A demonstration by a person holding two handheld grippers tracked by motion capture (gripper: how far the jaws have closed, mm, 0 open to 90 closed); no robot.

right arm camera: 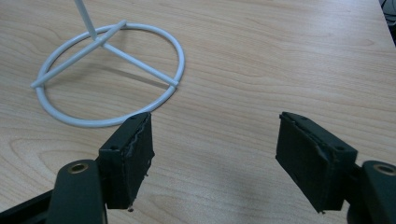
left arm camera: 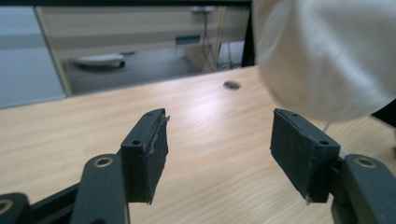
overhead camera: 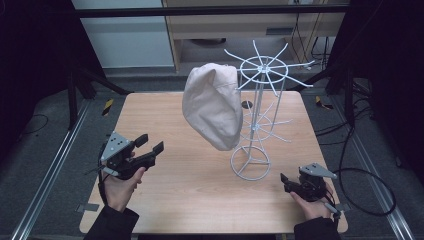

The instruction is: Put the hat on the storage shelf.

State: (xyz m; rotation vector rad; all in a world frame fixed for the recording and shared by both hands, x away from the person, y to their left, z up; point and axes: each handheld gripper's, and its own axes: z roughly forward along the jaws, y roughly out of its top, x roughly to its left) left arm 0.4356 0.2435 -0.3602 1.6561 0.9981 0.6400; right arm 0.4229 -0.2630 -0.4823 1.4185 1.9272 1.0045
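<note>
The cream cap point(overhead camera: 212, 106) hangs on an upper arm of the white wire rack point(overhead camera: 255, 120), clear of the table point(overhead camera: 165, 150), approx. centre of the table and left of the rack post. L gripper point(overhead camera: 150, 145) sits near the table's left side, jaws wide apart w/ nothing between them; in the left gripper view the cap point(left arm camera: 327, 51) is ahead and to the right, not touched. R gripper point(overhead camera: 286, 181) rests low at the right front edge, jaws also well open and empty; in the right gripper view the rack's base ring point(right arm camera: 112, 70) lies just beyond the left pad. Judged step: hang appears done, both tools backed off. To finish well, keep jaws open, withdraw along the table w/o brushing the cap's lower edge or the ring, since the rack is light and could tip. Containers: none on the table; the rack is the sole holder, carrying one cap, other arms bare.
</note>
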